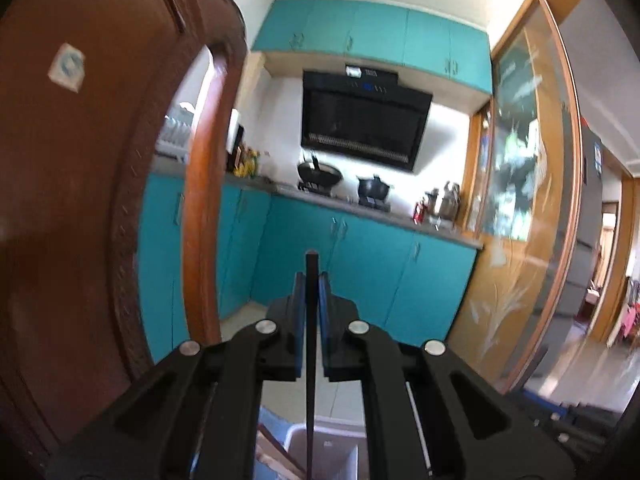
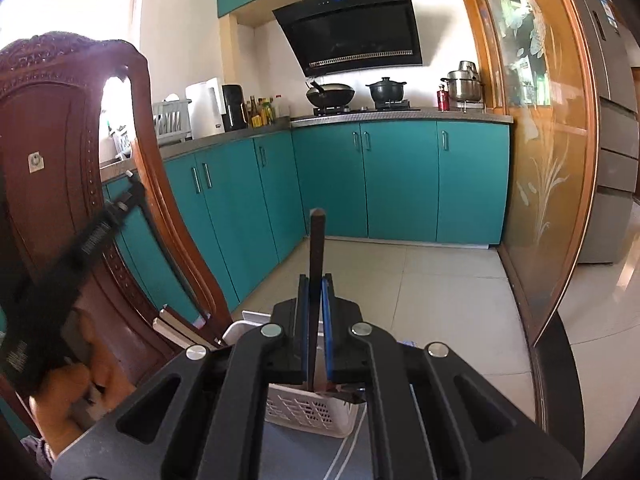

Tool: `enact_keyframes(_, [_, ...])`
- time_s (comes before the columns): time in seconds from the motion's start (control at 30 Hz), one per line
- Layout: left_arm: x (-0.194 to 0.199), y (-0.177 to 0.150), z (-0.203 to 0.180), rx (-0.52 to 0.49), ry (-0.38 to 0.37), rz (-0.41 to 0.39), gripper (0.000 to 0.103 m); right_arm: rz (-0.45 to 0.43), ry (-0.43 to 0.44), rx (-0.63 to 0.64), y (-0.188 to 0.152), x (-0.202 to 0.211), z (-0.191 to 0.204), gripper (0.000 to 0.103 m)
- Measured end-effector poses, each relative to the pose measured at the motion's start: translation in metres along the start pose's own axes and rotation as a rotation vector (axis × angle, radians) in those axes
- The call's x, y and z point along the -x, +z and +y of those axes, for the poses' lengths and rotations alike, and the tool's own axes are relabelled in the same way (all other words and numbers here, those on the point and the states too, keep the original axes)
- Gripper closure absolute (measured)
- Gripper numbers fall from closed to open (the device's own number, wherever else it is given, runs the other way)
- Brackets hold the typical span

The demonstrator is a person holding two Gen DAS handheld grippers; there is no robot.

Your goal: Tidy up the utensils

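Observation:
In the left wrist view my left gripper [image 1: 312,282] is shut on a thin dark chopstick [image 1: 311,360] that stands upright between the blue pads [image 1: 325,304]. Its lower end hangs over a white container [image 1: 336,454] at the bottom edge. The right wrist view shows my right gripper [image 2: 316,280] shut on another dark chopstick [image 2: 317,240], also upright. That one's lower part reaches down toward a white perforated basket [image 2: 308,412] on a grey surface. At the left of this view, a hand [image 2: 60,388] holds the left tool's black body [image 2: 92,236].
A carved brown wooden chair back [image 2: 52,128] stands close on the left in both views. Light wooden pieces [image 2: 176,326] lie beside the basket. Beyond are teal kitchen cabinets [image 2: 400,176], a stove with a wok [image 2: 332,94], and a glass sliding door [image 2: 536,152] on the right.

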State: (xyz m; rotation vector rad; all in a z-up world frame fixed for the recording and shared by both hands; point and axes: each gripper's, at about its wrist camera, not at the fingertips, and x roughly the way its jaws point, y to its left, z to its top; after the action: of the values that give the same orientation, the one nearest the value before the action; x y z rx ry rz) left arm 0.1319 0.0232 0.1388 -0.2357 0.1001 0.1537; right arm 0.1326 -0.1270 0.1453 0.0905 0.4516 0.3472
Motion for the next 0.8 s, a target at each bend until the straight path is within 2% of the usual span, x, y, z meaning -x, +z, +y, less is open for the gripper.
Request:
enact_keyframes(0.13, [-0.001, -0.009, -0.007, -0.053, -0.002, 0.044, 0.095, -0.001, -0.01, -0.003, -0.002, 0.004, -0.003, 0.096])
enact_keyframes(0.2, [0.004, -0.011, -0.006, -0.065, -0.004, 0.052, 0.075, -0.021, -0.033, -0.003, -0.002, 0.014, -0.005, 0.092])
enact_keyframes(0.23, [0.009, -0.012, -0.005, -0.066, -0.007, 0.053, 0.056, -0.035, -0.04, -0.006, -0.002, 0.02, -0.006, 0.089])
enact_keyframes(0.27, [0.013, -0.013, -0.004, -0.065, -0.007, 0.049, 0.048, -0.046, -0.037, -0.01, -0.001, 0.025, -0.008, 0.08])
enact_keyframes(0.3, [0.019, -0.013, -0.002, -0.069, -0.008, 0.044, 0.047, -0.059, -0.029, -0.015, -0.001, 0.032, -0.009, 0.071])
enact_keyframes(0.37, [0.029, -0.014, -0.001, -0.089, -0.006, 0.047, 0.039, -0.093, -0.011, -0.033, -0.001, 0.049, -0.011, 0.061])
enact_keyframes(0.43, [0.039, -0.017, 0.0, -0.1, -0.006, 0.06, 0.031, -0.126, -0.002, -0.037, -0.003, 0.069, -0.013, 0.055])
enact_keyframes(0.5, [0.052, -0.021, -0.001, -0.125, -0.023, 0.078, 0.027, -0.157, -0.011, -0.029, -0.011, 0.086, -0.016, 0.04])
enact_keyframes(0.57, [0.067, -0.028, -0.001, -0.163, -0.017, 0.078, 0.017, -0.189, -0.035, -0.012, -0.027, 0.103, -0.019, 0.029])
enact_keyframes(0.6, [0.078, -0.035, -0.001, -0.193, -0.009, 0.075, 0.016, -0.202, -0.05, -0.005, -0.038, 0.11, -0.022, 0.019])
enact_keyframes(0.67, [0.099, -0.049, 0.0, -0.247, -0.003, 0.088, 0.01, -0.223, -0.086, 0.017, -0.072, 0.123, -0.029, 0.008])
enact_keyframes(0.73, [0.115, -0.061, 0.003, -0.278, -0.014, 0.105, 0.006, -0.161, -0.153, 0.035, -0.107, 0.128, -0.033, 0.004])
enact_keyframes(0.8, [0.135, -0.074, 0.005, -0.305, -0.022, 0.125, 0.003, -0.068, -0.158, 0.052, -0.127, 0.127, -0.03, 0.003])
